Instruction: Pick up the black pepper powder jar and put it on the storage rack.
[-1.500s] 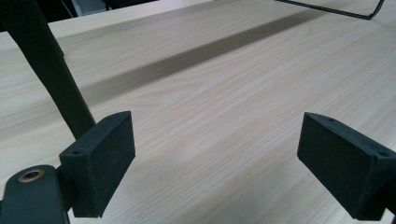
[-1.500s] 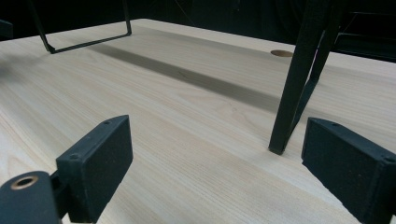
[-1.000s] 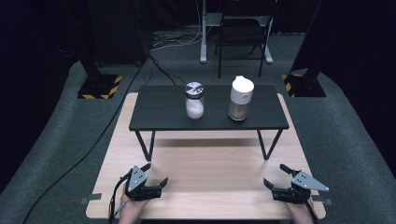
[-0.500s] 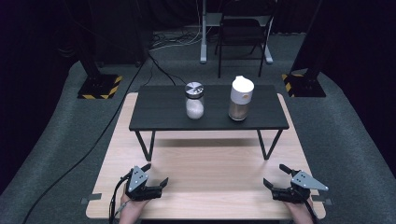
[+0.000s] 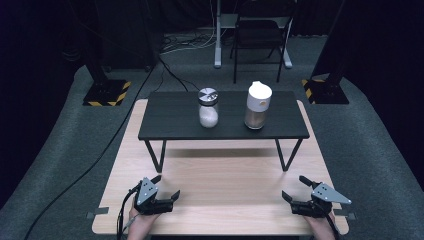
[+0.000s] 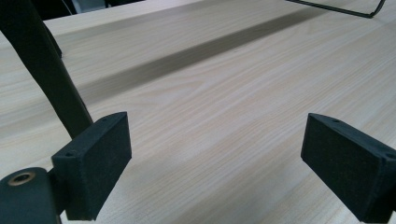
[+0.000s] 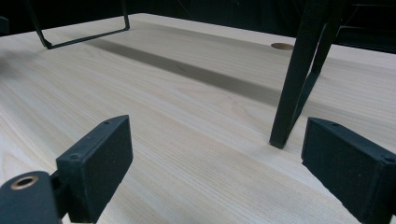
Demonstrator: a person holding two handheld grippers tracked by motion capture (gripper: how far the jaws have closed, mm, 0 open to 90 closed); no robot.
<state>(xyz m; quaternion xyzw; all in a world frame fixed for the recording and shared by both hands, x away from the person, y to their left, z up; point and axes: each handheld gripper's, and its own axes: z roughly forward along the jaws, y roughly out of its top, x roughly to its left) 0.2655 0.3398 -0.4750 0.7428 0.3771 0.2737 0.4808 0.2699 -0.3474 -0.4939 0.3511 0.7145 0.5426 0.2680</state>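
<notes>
A glass jar [image 5: 208,107] with a silver lid and white contents stands on a low black stand [image 5: 170,120]. To its right on the same stand is a taller container [image 5: 258,105] with a white cap. My left gripper [image 5: 166,186] rests near the front left of the wooden table [image 5: 225,170]. Its jaws have just been opening and stand open, with bare wood between them [image 6: 217,158]. At the front right my right gripper [image 5: 293,187] is also open, with nothing between its pads [image 7: 217,163]. Both grippers are well short of the stand.
The stand's thin black legs rise close by: one leg [image 6: 46,70] left of my left jaws, another leg [image 7: 299,70] just ahead of my right jaws. A chair [image 5: 260,30] and floor cables [image 5: 100,160] lie beyond the table.
</notes>
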